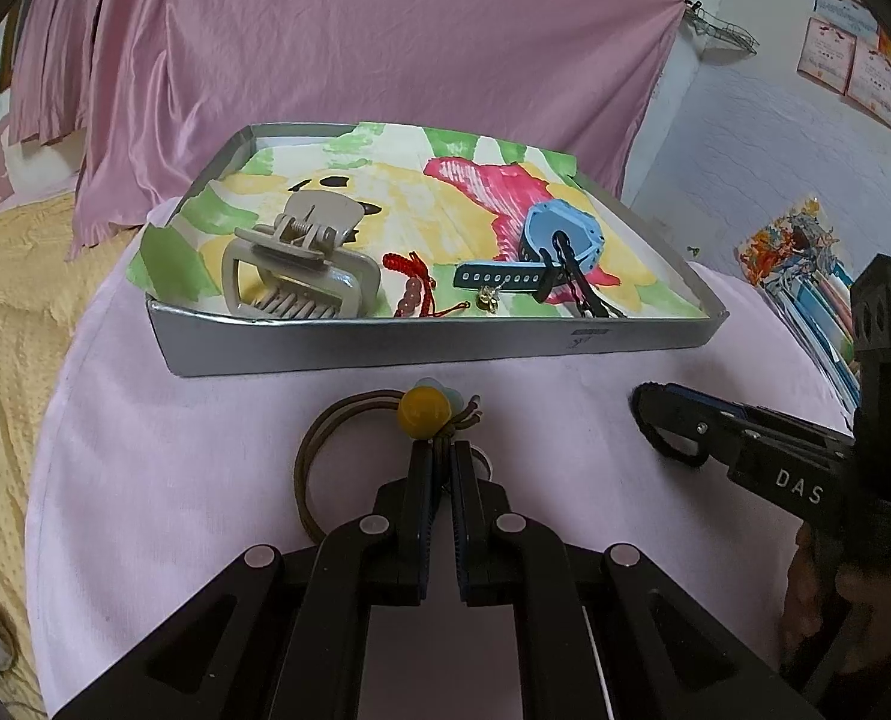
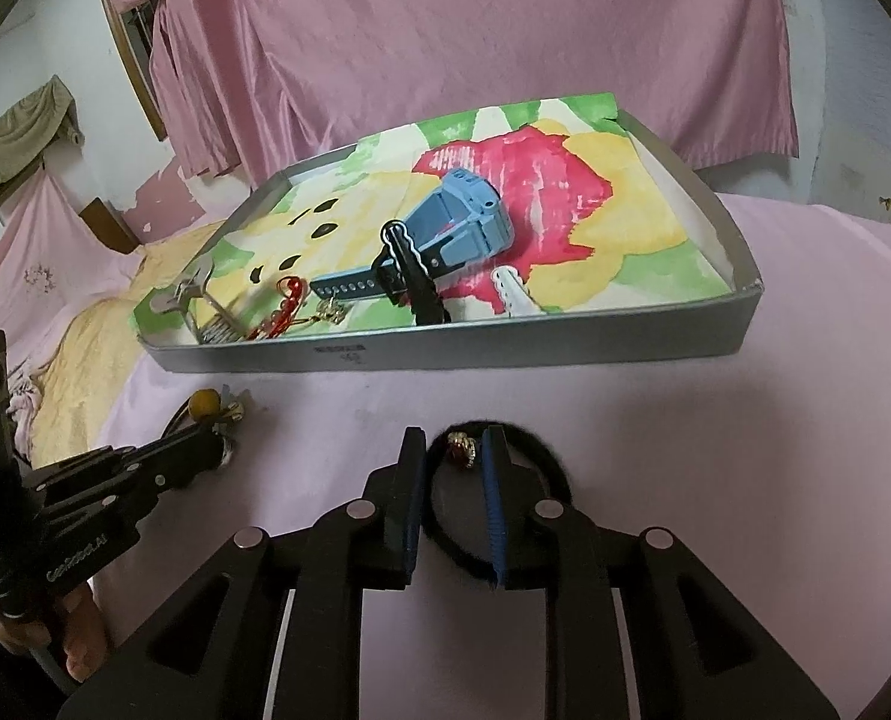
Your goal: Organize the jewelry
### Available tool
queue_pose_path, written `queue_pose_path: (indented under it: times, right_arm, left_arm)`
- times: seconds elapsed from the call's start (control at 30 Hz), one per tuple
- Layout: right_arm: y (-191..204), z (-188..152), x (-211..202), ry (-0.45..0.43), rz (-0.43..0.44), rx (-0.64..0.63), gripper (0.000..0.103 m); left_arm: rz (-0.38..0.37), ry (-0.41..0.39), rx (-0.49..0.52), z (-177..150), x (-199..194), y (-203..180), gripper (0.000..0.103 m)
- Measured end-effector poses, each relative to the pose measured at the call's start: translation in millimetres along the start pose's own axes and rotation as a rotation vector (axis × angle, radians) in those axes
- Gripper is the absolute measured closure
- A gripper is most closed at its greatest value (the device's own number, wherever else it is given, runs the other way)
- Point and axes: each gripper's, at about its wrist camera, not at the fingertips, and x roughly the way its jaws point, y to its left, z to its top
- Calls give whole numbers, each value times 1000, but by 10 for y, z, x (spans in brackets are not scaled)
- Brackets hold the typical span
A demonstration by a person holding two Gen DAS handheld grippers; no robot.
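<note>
A brown hair tie [image 1: 325, 450] with a yellow bead [image 1: 424, 413] lies on the pink-covered surface [image 1: 205, 396], just in front of the grey tray [image 1: 445, 342]. It is clamped by the left tool [image 1: 443, 468], whose jaws are pressed together on the cord just behind the bead. A black hair tie [image 2: 541, 468] with a small gold and red charm [image 2: 462, 450] lies to the right, also on the surface near the tray. It is straddled by the right tool [image 2: 456, 480], whose jaws stand apart with the charm between them, the pads not pressing on it. In the tray, on a painted paper lining [image 1: 397, 204], 1 beige claw clip [image 1: 301, 264], 1 red cord bracelet [image 1: 412, 288], 1 blue watch [image 1: 556, 237] and 1 black clip [image 1: 571, 276] are seen. Pink cloth [image 1: 355, 30] is hung behind.
</note>
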Motion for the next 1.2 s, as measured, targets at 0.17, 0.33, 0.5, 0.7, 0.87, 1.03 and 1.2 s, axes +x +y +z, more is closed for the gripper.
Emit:
queue_pose_path:
  times: [0.17,0.33,0.5,0.7,0.87,1.03,1.2]
  right_arm:
    - [13,38,29,3,4,-9,86]
    - [36,47,-16,-23,22,-24,92]
    - [14,13,-96,-53,46,-27,97]
    - [-5,-37,-165,-73,57,-29,99]
    - [-32,-63,-164,-65,50,-24,99]
    - [-37,-67,-98,-28,46,-18,98]
    - [-6,-53,-69,-14,37,-30,96]
  left_arm:
    - [-10,4,-5,26,15,12,97]
    - [-18,-13,-6,47,-7,13,98]
    - [-26,-42,-10,56,-84,14,98]
    - [-23,-68,-8,70,-172,-12,98]
    - [-21,-77,-8,63,-210,-36,98]
    - [-26,-70,-11,41,-201,-42,98]
    - [-30,-69,-13,39,-196,-39,98]
